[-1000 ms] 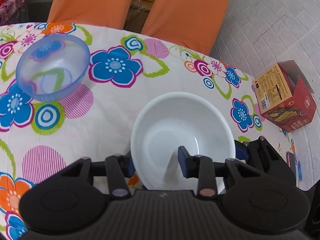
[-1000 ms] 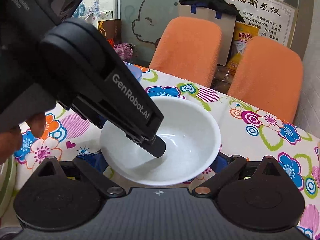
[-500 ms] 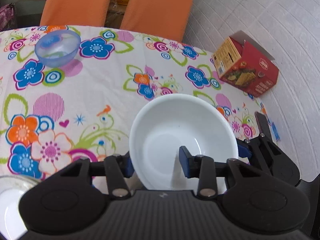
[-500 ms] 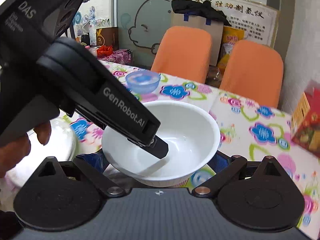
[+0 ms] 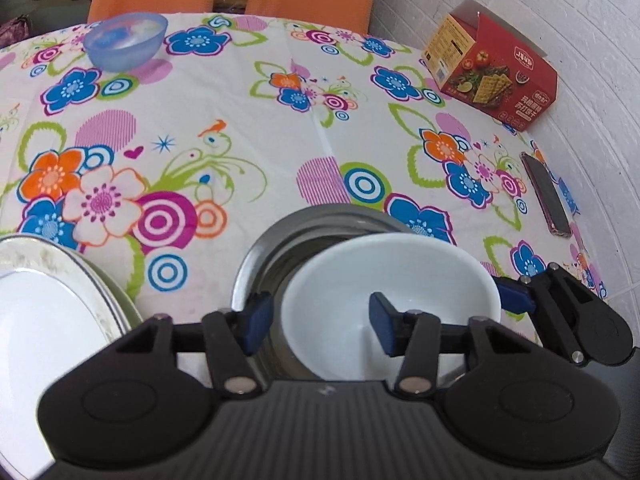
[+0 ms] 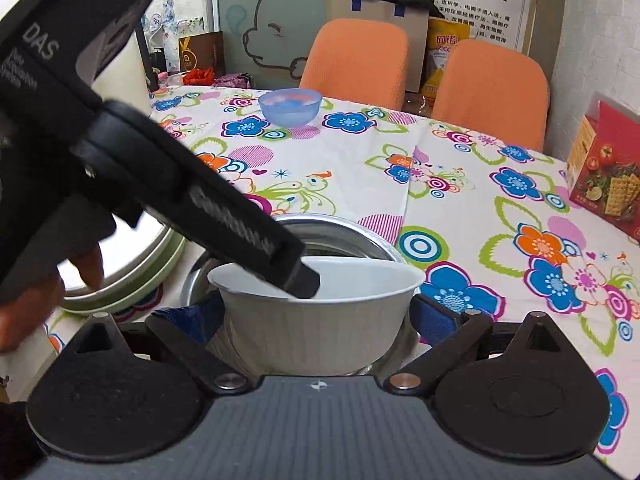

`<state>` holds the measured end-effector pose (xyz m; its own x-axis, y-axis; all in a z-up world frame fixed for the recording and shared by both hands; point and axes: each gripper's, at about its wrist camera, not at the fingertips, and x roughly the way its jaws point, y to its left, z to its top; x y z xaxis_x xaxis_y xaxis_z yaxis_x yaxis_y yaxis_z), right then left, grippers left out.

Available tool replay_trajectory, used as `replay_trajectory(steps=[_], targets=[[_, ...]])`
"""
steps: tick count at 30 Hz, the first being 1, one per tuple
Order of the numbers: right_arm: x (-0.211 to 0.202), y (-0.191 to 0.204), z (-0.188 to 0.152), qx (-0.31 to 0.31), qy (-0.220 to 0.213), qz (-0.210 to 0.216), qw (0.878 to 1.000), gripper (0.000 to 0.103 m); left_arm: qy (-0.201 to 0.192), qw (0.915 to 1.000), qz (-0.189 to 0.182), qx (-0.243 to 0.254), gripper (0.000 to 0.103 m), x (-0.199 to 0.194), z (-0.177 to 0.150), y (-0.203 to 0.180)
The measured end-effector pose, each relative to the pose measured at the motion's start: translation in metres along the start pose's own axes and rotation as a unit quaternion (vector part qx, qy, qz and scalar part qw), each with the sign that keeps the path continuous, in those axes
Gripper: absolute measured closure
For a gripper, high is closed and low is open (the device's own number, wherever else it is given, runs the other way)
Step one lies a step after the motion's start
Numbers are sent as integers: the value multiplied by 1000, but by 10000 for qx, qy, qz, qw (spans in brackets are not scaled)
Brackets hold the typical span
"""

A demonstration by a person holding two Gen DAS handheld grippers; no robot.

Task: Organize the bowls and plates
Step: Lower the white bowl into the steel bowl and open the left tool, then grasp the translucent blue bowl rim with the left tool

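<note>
A white bowl (image 5: pixel 400 280) (image 6: pixel 316 328) sits low inside a wider steel bowl (image 5: pixel 280 232) (image 6: pixel 340 224) at the near edge of the flowered table. My right gripper (image 6: pixel 312 320) spans the white bowl, with a blue pad against each side. My left gripper (image 5: pixel 316 320) straddles the bowl's left wall. Its one finger (image 6: pixel 304 284) is inside the bowl, and its outer pad stands a little clear of the rim. A translucent blue bowl (image 5: pixel 124 42) (image 6: pixel 290 108) stands far across the table. Stacked plates (image 5: pixel 40 320) (image 6: pixel 132 276) lie to the left.
A red cracker box (image 5: pixel 496 68) (image 6: pixel 604 176) stands at the right by the white wall. A phone (image 5: pixel 546 196) lies near the right table edge. Two orange chairs (image 6: pixel 356 60) stand behind the table. A hand (image 6: pixel 24 308) holds the left gripper.
Both grippers have pulled back with the white bowl and lowered it into the steel bowl. The plates have come into view. A gap now shows between my left outer pad and the rim.
</note>
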<state>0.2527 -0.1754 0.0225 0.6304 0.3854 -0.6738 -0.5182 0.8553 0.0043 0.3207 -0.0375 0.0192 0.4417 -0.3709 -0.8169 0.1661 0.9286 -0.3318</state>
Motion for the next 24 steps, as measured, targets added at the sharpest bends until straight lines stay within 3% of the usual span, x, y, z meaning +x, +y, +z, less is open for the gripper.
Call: replay_trajectory(steps=[5, 12, 18, 24], targets=[[-20, -6, -12, 3, -75, -138, 9999, 16, -203, 9997, -130, 97, 38, -24, 1, 6], [-39, -22, -22, 447, -165, -50, 9989, 16, -546, 9983, -87, 167, 38, -46, 5, 19], [-25, -24, 7, 530, -271, 83, 9982, 16, -696, 9975, 87, -94, 36, -57, 15, 53], [18, -14, 64, 126, -220, 290, 9993, 16, -849, 9924, 661, -595, 35, -68, 35, 123]])
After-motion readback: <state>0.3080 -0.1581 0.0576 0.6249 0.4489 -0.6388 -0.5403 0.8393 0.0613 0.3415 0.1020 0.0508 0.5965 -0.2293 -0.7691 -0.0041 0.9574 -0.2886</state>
